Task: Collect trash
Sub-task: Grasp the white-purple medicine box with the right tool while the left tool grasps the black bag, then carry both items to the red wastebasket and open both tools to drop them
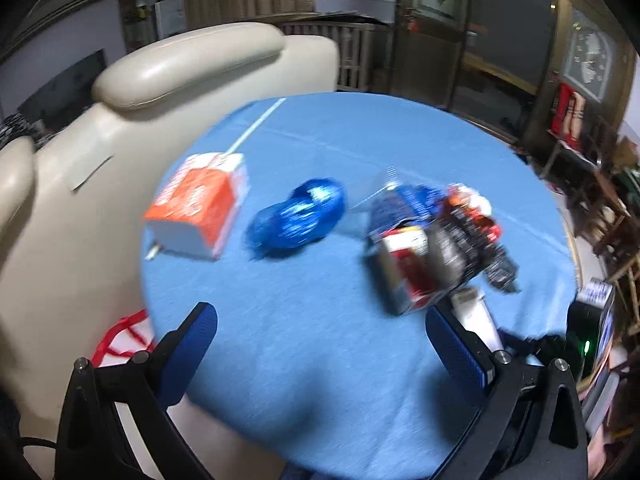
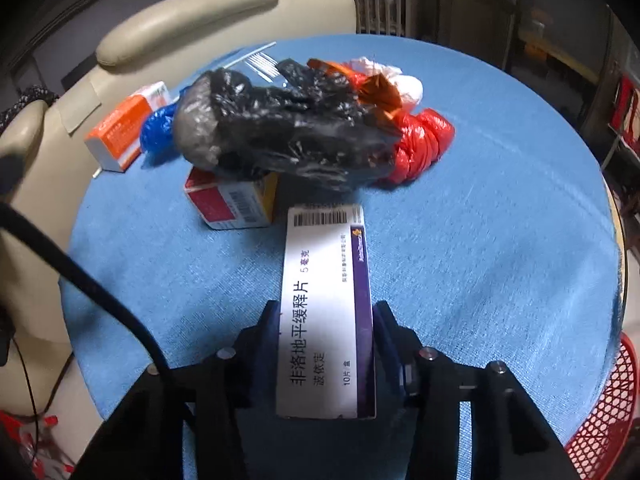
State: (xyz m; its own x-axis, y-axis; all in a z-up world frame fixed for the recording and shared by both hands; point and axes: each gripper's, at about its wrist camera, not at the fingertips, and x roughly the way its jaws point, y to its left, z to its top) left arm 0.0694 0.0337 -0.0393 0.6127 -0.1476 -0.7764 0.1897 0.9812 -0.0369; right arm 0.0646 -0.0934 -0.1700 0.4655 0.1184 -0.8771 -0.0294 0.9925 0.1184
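Note:
Trash lies on a round table with a blue cloth (image 2: 500, 248). In the right wrist view my right gripper (image 2: 327, 314) is shut on a long white and purple medicine box (image 2: 324, 264), which sticks out forward between its fingers. Beyond it are a red and white carton (image 2: 230, 206), a crumpled black bag (image 2: 280, 128), a red bag (image 2: 424, 140), a white bag (image 2: 402, 80), a blue bag (image 2: 158, 132) and an orange box (image 2: 120, 132). My left gripper (image 1: 319, 312) hangs open over the near cloth, short of the blue bag (image 1: 300, 216) and the orange box (image 1: 196, 208).
A cream leather sofa (image 1: 180, 64) curves round the table's left and far side. A red mesh basket (image 2: 600, 412) sits beside the table's near right edge. A black cable (image 2: 80, 280) crosses the left of the right wrist view. Dark wooden furniture (image 1: 580, 160) stands at the far right.

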